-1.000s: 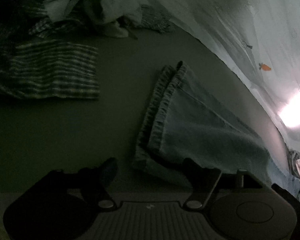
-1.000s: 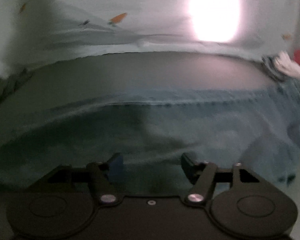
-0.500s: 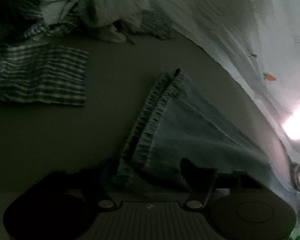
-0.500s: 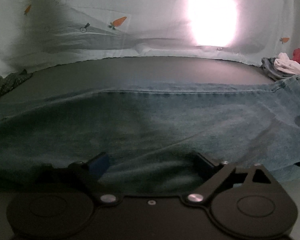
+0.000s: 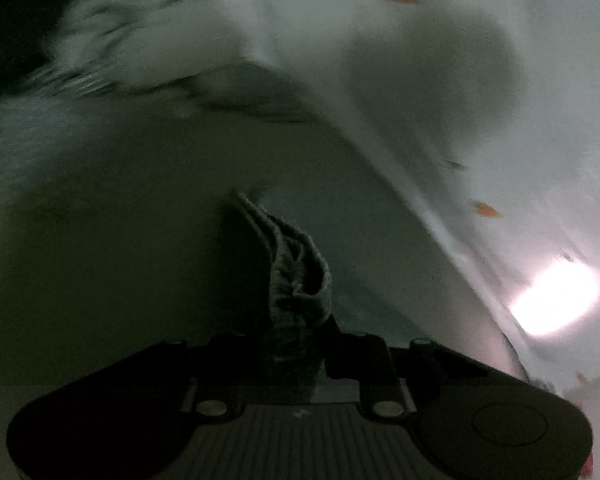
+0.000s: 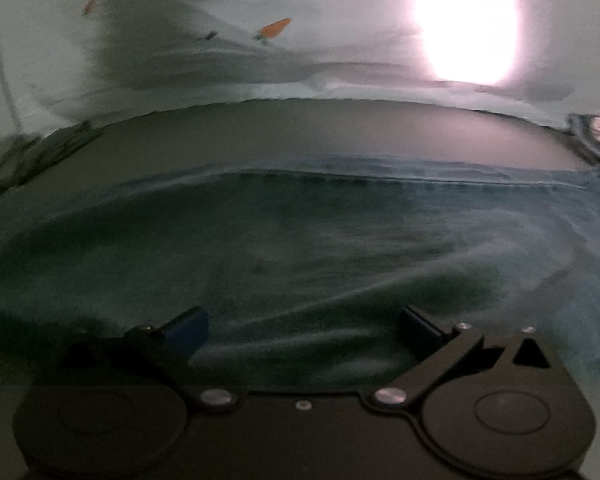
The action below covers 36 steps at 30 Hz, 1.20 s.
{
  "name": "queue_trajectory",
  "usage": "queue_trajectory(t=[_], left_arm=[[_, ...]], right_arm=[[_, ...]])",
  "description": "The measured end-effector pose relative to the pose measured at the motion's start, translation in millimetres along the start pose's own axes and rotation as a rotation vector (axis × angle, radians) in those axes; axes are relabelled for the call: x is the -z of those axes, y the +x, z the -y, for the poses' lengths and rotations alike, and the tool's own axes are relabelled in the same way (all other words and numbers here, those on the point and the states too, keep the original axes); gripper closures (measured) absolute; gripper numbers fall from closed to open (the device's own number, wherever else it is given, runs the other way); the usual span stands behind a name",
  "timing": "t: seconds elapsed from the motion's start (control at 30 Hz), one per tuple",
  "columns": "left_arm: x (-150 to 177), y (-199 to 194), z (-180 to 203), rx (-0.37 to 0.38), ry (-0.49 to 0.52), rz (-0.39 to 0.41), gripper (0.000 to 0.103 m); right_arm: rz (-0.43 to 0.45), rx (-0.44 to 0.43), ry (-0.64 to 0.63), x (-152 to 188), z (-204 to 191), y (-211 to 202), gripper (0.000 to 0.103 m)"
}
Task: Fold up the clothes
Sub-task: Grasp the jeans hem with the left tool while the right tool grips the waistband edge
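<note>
I am gripping the hem end of the jeans (image 5: 296, 280) with the left gripper (image 5: 294, 344), its jaws clamped together on the bunched denim at the lower centre of the left wrist view. The rest of that view is smeared with blur, the dark table (image 5: 120, 240) filling the left half and a pale carrot-print sheet (image 5: 500, 120) sweeping down the right.

In the right wrist view the jeans are lying spread across the middle and lower frame, and the right gripper (image 6: 304, 324) is sitting low over them with its jaws wide apart, holding nothing. A bright lamp glare (image 6: 464, 24) is burning at the upper right.

To fold well, I am judging that the right claw should pin the denim while I am carrying the hem over evenly, keeping both leg edges aligned.
</note>
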<state>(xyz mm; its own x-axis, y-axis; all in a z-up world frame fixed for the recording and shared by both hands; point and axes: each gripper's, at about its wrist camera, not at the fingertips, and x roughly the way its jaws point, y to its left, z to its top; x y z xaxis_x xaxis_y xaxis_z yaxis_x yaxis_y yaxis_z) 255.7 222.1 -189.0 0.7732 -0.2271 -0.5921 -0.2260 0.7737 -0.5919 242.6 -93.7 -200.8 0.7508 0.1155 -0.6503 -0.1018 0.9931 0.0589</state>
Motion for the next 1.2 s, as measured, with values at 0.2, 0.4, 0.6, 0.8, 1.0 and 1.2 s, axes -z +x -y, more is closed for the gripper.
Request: queue_trajectory(t=[0.2, 0.4, 0.6, 0.8, 1.0, 1.2], left_arm=[[34, 48, 96, 0.161, 0.313, -0.183, 0.074], [63, 77, 93, 0.133, 0.323, -0.349, 0.063], [34, 40, 59, 0.103, 0.207, -0.201, 0.032], [35, 43, 26, -0.093, 0.22, -0.221, 0.032], [31, 66, 25, -0.117, 0.251, -0.266, 0.032], [31, 76, 24, -0.147, 0.269, -0.291, 0.024]], right_arm=[[-0.015, -0.091, 0.003, -2, 14, -4, 0.0], [-0.027, -0.106, 0.011, -3, 16, -5, 0.0], [-0.064, -0.104, 0.065, -12, 19, -4, 0.0], [-0.121, -0.281, 0.398, -31, 41, -7, 0.014], [-0.154, -0.57, 0.547, -48, 31, 22, 0.065], [-0.256, -0.583, 0.414, -65, -11, 70, 0.06]])
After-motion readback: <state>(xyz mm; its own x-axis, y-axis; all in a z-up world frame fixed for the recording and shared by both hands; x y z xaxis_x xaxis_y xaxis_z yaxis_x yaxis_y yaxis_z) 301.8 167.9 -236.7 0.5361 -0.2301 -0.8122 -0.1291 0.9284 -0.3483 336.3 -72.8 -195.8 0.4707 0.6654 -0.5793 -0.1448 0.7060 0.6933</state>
